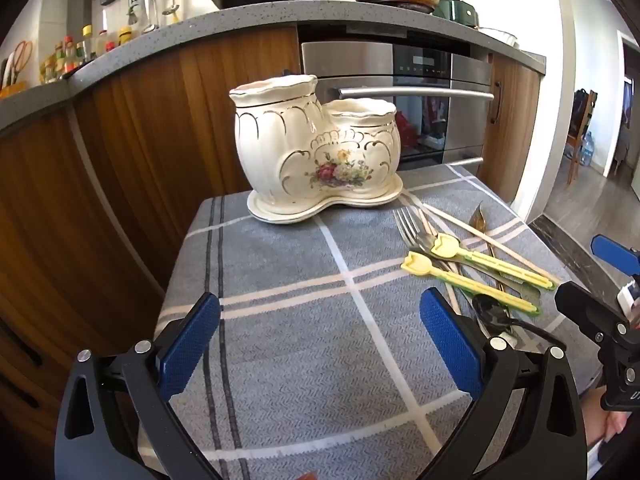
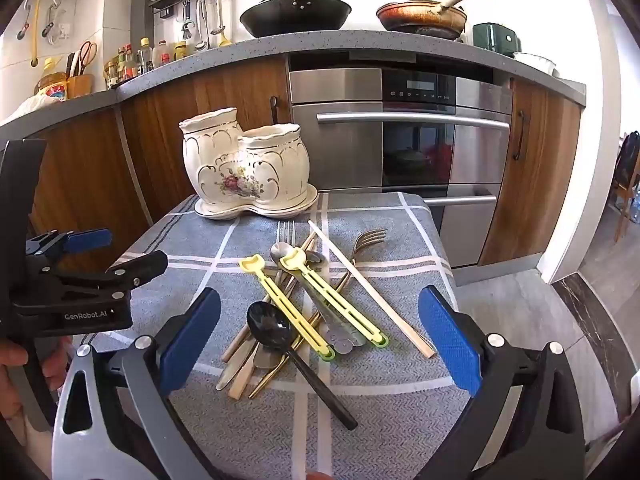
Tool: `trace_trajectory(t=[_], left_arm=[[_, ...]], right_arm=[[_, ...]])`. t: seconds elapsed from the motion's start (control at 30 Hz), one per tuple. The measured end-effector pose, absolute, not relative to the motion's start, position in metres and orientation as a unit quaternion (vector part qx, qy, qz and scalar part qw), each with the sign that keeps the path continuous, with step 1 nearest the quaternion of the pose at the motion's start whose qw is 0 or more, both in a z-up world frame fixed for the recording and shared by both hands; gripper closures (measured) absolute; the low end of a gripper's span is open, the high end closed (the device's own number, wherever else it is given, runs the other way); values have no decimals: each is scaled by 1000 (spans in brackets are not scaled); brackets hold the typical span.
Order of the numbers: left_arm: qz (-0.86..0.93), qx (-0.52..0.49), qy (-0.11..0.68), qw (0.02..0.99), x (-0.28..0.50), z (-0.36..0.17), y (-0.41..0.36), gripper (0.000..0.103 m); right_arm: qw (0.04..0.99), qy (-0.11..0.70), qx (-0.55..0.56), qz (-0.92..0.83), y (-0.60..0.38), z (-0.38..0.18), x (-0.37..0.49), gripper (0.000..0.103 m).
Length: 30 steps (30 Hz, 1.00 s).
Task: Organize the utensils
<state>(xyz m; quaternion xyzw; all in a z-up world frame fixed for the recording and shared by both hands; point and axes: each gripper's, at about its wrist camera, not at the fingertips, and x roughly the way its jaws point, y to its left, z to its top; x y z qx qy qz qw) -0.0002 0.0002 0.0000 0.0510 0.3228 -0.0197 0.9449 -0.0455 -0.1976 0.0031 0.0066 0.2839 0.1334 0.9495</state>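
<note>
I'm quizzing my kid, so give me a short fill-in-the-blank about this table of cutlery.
The ceramic holder has ____ openings.
The black spoon lies on a ____ checked cloth.
Both the left gripper and right gripper are ____.

Missing words: two; grey; open

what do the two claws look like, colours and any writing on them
Both are alike: the left claw and right claw each have two flat fingers faced with blue textured pads, carried on black curved arms with silver round bolt heads. Seen from the right wrist view, the left claw's black body bears white lettering "GenRobot.AI". No cables or sleeves are clearly visible.
</note>
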Motion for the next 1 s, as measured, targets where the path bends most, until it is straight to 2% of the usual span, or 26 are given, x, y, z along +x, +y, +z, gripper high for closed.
trace_trajectory(t=[1.0], left_arm=[[-20,53,326,944,-1,-2,0,4]], right_arm=[[948,289,8,132,-197,3,-46,5]])
